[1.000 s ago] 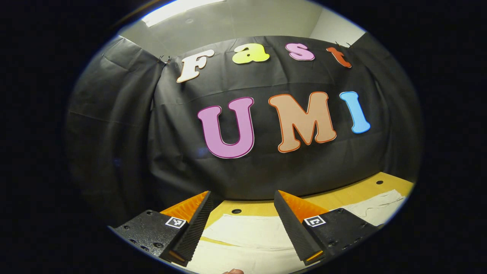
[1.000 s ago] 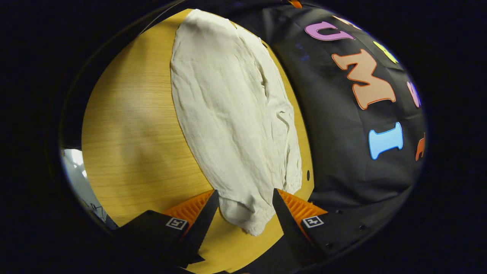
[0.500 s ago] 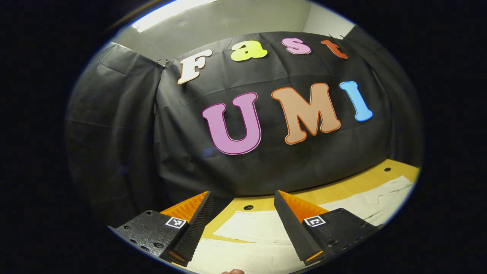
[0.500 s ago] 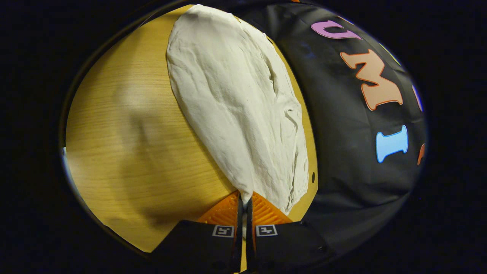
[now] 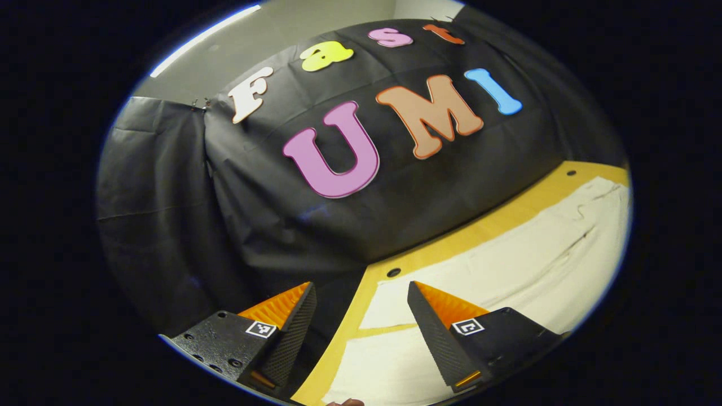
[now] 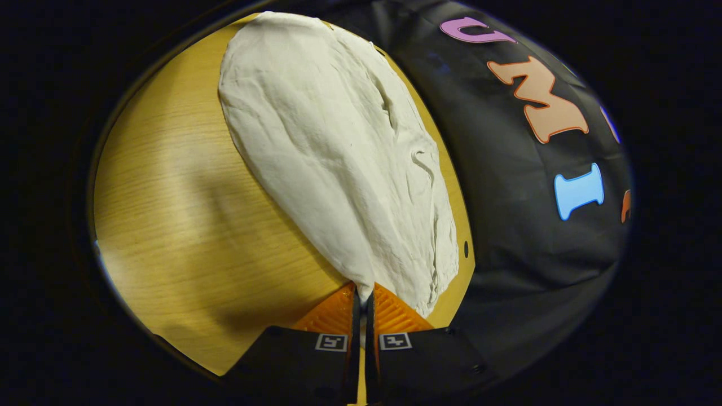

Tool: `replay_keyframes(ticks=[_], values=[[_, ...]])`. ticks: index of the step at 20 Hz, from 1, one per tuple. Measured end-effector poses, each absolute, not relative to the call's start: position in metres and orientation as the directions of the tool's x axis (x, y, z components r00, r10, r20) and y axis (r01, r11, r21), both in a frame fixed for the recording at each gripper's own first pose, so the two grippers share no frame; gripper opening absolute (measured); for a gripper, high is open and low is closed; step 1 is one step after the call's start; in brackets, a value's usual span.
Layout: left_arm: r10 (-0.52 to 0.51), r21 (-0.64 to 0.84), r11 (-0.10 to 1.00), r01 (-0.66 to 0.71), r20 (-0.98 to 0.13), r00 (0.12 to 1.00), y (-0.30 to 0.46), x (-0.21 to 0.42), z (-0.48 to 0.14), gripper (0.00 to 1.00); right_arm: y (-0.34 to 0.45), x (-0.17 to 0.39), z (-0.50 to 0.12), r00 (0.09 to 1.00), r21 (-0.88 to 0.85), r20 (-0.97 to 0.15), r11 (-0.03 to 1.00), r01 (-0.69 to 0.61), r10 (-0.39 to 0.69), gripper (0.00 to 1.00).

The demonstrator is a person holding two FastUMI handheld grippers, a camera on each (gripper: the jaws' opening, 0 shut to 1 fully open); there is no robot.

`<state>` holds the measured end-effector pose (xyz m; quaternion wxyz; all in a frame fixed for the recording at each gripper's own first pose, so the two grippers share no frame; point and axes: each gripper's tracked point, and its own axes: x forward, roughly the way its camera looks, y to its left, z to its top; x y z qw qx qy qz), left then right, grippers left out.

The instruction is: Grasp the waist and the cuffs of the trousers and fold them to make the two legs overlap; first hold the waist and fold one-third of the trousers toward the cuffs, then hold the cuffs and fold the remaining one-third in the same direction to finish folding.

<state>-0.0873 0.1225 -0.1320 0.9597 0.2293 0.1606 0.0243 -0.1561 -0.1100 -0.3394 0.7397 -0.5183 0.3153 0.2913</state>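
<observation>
Cream cloth trousers [image 6: 338, 152] lie flat along the far side of a wooden table [image 6: 180, 214], next to the black cloth wall [image 6: 524, 225] of the booth. Left gripper view: the left gripper [image 5: 361, 321] hangs over the table's corner with its fingers spread wide apart and nothing held between them; one end of the trousers [image 5: 507, 265] lies beneath and to the right of it, and a small round hole [image 5: 393, 272] in the tabletop shows just beyond. Right gripper view: the right gripper [image 6: 362, 301] has its fingers pressed together on the near tip of the trousers, whose fabric fans out from the pinch towards the far end of the table. Another hole [image 6: 466, 248] sits beside the trousers' right edge.
</observation>
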Motion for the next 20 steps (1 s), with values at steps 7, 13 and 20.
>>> replay_keyframes(ticks=[7,13,20], values=[[0.045,0.56,0.728,0.396,-0.615,0.787,0.146,-0.126,-0.213,0.96,-0.11,-0.155,-0.34,0.646,-0.594,-0.756,0.303,-0.745,0.104,0.06],[0.033,0.547,0.598,0.587,-0.748,0.663,0.151,-0.143,-0.211,0.97,-0.11,-0.155,-0.339,0.655,-0.603,-0.751,0.313,-0.734,0.089,0.06],[0.072,0.509,0.525,0.682,-0.826,0.56,0.187,-0.14,-0.255,0.97,-0.11,-0.155,-0.34,0.665,-0.615,-0.743,0.312,-0.724,0.079,0.06]])
